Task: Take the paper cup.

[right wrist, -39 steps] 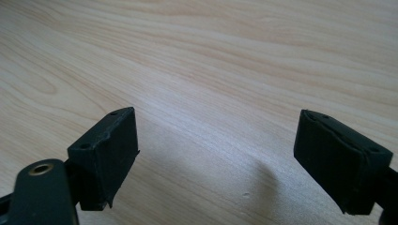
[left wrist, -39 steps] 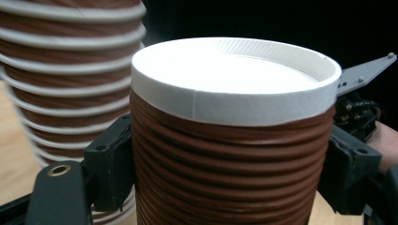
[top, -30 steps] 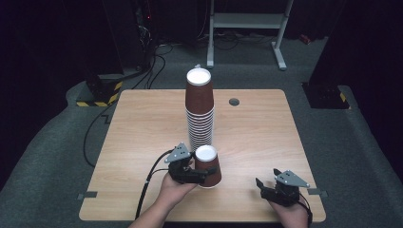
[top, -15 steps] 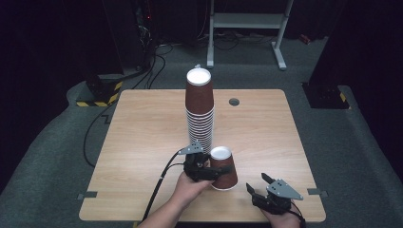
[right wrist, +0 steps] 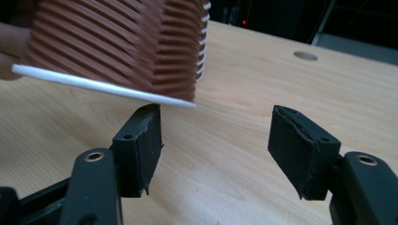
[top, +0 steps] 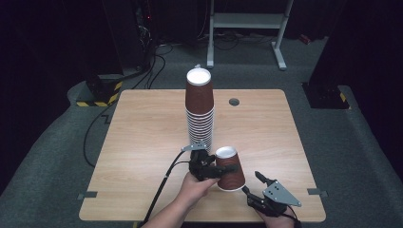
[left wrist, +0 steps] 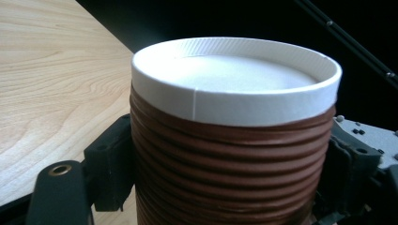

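Item one: a brown ribbed paper cup [top: 229, 168], upside down with its white base up and tilted, lifted off the wooden table [top: 142, 142] near the front edge. Your left gripper [top: 209, 168] holds it: in the left gripper view the two black jaws press on the ribbed wall from both sides, a little below the white base band of the cup [left wrist: 234, 140]. Item two: a tall stack of cups [top: 199, 111] of the same brown ribbed kind, also mouth down, standing upright at the middle of the table, behind the held cup and apart from it. Item three: your right gripper [top: 260, 183], at the front right of the table, just beside the held cup and lower than it. Its jaws have just been closing, yet they stand spread with bare tabletop between them; in the right gripper view [right wrist: 216, 140] the white mouth rim of the cup [right wrist: 108, 47] hangs just above the left pad, and whether it touches cannot be told. Item four: a round cable hole [top: 234, 101] in the tabletop, to the right of the stack. Item five: a black cable [top: 164, 185] trailing from your left gripper to the front table edge.
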